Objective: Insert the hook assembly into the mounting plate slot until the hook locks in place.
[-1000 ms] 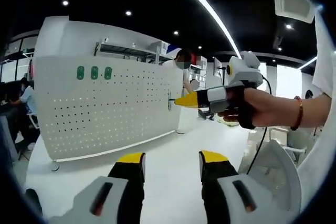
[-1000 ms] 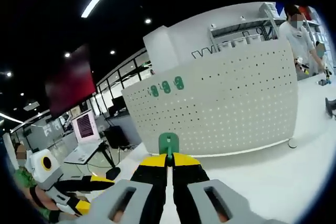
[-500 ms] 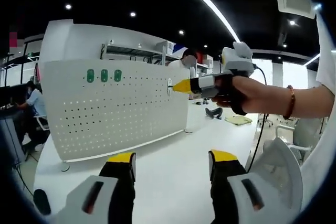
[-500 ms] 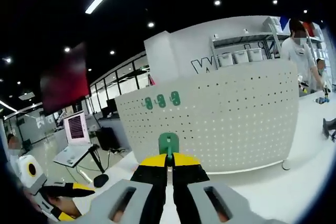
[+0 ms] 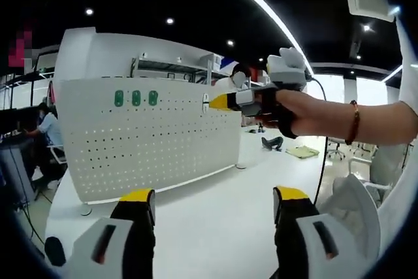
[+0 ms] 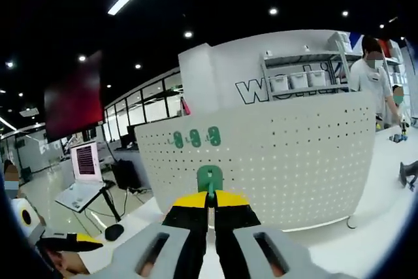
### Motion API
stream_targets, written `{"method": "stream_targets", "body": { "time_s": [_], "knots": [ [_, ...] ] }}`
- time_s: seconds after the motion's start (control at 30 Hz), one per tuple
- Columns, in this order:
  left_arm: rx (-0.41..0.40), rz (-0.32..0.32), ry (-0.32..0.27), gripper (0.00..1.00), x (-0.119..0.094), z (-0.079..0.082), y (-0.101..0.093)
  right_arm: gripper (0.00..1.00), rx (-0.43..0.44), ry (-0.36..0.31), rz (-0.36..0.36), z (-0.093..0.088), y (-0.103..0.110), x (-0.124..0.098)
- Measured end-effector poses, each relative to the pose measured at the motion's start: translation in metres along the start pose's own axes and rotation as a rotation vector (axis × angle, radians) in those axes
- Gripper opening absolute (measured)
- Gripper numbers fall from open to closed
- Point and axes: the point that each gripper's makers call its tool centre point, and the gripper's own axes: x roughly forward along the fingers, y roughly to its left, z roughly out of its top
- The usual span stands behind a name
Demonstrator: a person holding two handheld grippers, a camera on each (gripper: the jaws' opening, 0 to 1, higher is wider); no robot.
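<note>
The green hook assembly [image 6: 209, 179] is pinched upright between the clenched right tongs [image 6: 209, 199], held up in front of the white perforated mounting plate [image 6: 274, 155], which stands on the white tabletop [image 5: 222, 200] with three green hooks [image 6: 195, 138] already in its top row. The left tongs [image 5: 212, 202] hang released, jaws wide apart. Since a second ago the right tongs have risen toward the plate's upper edge; around them lies a dim office hall with ceiling lights.

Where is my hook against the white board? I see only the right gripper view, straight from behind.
Observer: In the left gripper view, the right tongs hold the hook near the board's top, level with the three green pieces but well aside from them. I cannot tell if it touches.
Operator: And the left tongs?
Observer: The left tongs are wide open and empty, above the white table.
</note>
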Motion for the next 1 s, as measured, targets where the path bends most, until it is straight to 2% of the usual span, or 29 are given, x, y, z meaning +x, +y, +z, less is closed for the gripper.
{"method": "stream_targets", "body": {
  "time_s": [0.1, 0.23, 0.53, 1.0],
  "knots": [
    [-0.003, 0.0, -0.018, 0.79, 0.001, 0.003, 0.0, 0.01, 0.003, -0.006, -0.013, 0.004, -0.004, 0.005],
    [0.0, 0.005, -0.028, 0.86, 0.001, 0.005, 0.002, 0.01, 0.004, -0.018, -0.032, 0.011, -0.008, 0.014],
    [-0.004, 0.007, -0.013, 0.87, -0.001, 0.0, 0.01, 0.01, 0.008, -0.047, -0.082, 0.025, -0.017, 0.035],
    [0.001, -0.007, -0.013, 0.89, 0.001, 0.002, 0.02, 0.01, -0.011, -0.041, -0.128, 0.026, -0.022, 0.051]
  ]
}}
